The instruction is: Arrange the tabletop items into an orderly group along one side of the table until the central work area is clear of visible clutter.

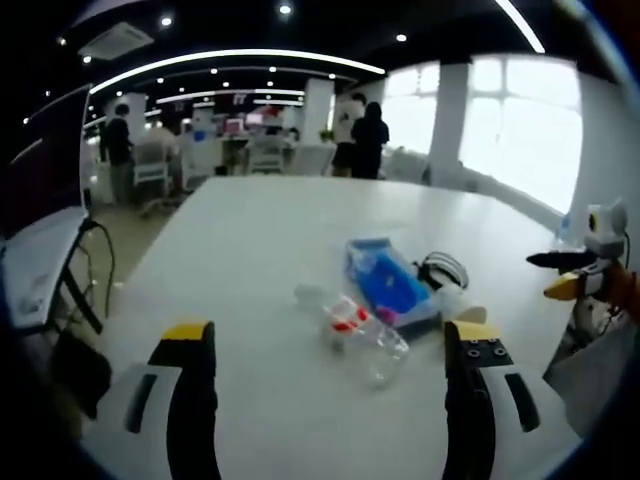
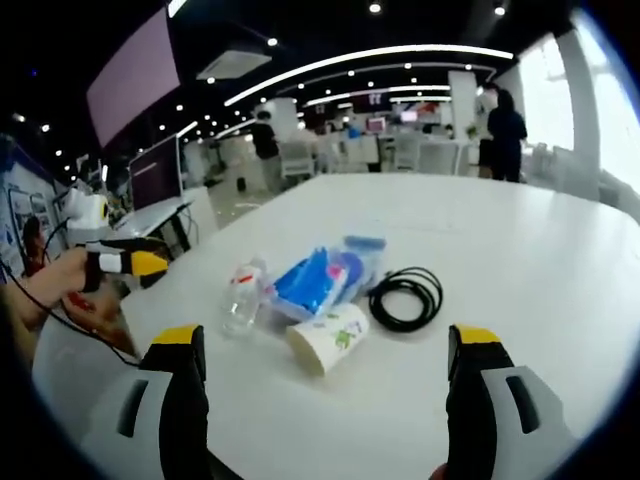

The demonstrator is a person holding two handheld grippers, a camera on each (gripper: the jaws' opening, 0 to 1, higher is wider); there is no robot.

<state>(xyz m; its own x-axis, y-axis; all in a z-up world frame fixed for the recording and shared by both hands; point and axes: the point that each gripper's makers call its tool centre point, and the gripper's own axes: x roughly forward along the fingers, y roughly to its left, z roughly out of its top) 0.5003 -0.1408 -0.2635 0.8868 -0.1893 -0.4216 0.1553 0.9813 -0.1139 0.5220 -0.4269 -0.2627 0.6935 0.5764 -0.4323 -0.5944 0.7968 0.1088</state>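
A: What lies ahead of the left gripper (image 1: 330, 370)?

B: Its two yellow-tipped jaws stand wide apart over a white tabletop (image 1: 250, 230), holding nothing. Between and beyond them lies a clear plastic bottle (image 1: 352, 330) on its side, red on its label.

A: And next to it?

B: A blue packet (image 1: 388, 282), touching or just beside the bottle. A coiled black cable (image 1: 443, 268) sits right behind the packet, toward the right edge.

A: Anything at the far right?

B: The right gripper (image 1: 572, 272), off the tabletop's edge. Several people (image 1: 360, 135) stand well beyond the tabletop
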